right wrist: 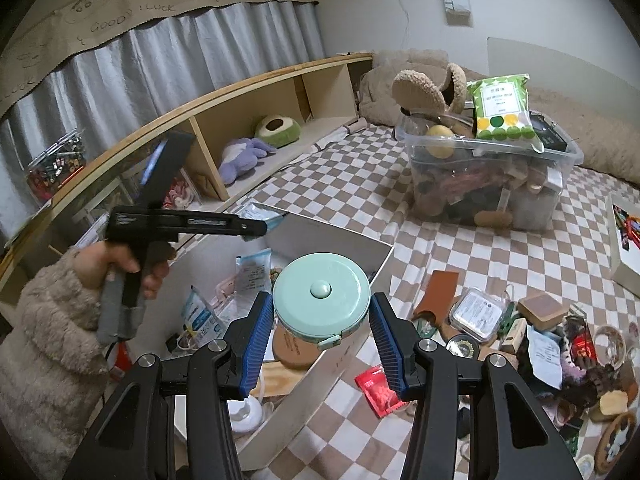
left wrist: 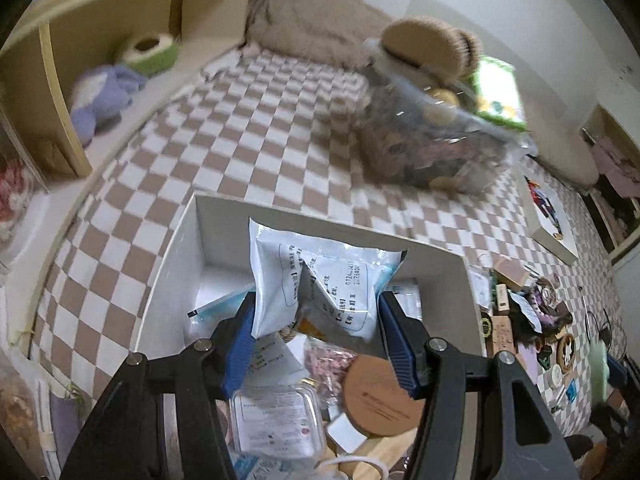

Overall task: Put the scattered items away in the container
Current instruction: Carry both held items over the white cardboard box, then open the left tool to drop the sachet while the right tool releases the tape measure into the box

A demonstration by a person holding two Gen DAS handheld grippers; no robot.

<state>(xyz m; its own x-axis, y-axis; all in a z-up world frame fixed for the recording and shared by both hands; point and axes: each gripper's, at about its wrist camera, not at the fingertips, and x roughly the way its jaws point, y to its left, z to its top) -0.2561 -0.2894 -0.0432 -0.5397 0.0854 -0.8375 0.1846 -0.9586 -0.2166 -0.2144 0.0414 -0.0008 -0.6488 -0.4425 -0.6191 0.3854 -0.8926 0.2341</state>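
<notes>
Over the white box (left wrist: 180, 248), the left gripper (left wrist: 316, 332) is pinching a crumpled white packet (left wrist: 316, 280) while the right gripper (right wrist: 322, 328) is clamping a mint round case (right wrist: 322, 296) above the same box, so I'd guess both just need lowering in and letting go

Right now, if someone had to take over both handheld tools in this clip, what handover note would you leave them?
Left tool: shut on a white printed packet, held over the white box.
Right tool: shut on a mint round case, above the box's near edge.
Done: the box already holds several packets, a cork coaster and a clear plastic case.
Left: release both held items into the box, then collect the pile scattered on the checkered cover, including the red sachet.
</notes>
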